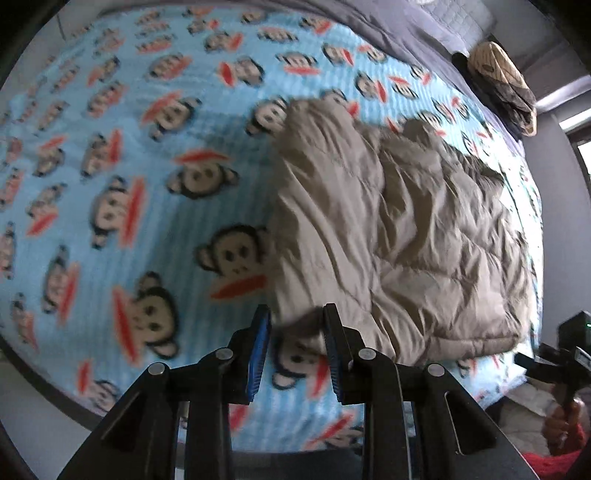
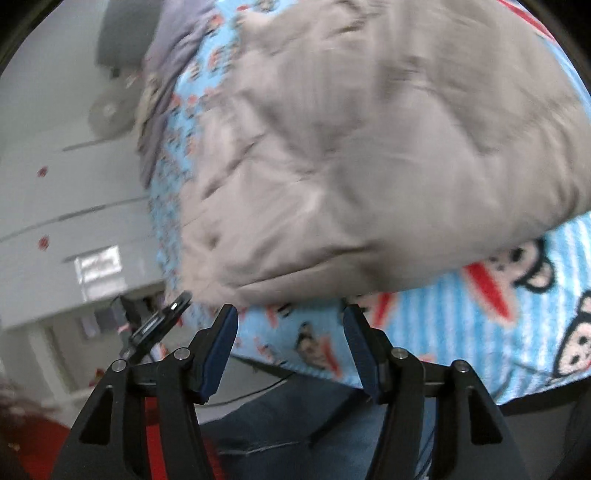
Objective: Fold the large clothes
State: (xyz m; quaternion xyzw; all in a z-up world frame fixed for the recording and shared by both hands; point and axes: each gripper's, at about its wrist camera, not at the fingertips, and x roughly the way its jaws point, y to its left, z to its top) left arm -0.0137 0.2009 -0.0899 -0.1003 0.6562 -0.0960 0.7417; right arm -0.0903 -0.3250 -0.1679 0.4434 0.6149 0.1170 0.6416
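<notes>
A puffy beige quilted garment (image 1: 399,236) lies folded over itself on a light blue blanket printed with monkey faces (image 1: 122,155). My left gripper (image 1: 297,317) hovers just off the garment's near left corner, jaws apart with only blanket showing between them. In the right wrist view the same beige garment (image 2: 369,147) fills the upper frame, blurred. My right gripper (image 2: 290,314) stands open just below its near edge, nothing between the blue pads. The other gripper's handle (image 1: 565,354) shows at the far right of the left wrist view.
The blanket covers a bed with a grey cover (image 1: 399,26) at its head. A patterned bundle (image 1: 506,85) lies at the far right corner. White cabinet fronts (image 2: 55,192) and a fan (image 2: 110,107) stand beside the bed. A person's jeans (image 2: 288,424) and red sleeve (image 2: 37,454) show below.
</notes>
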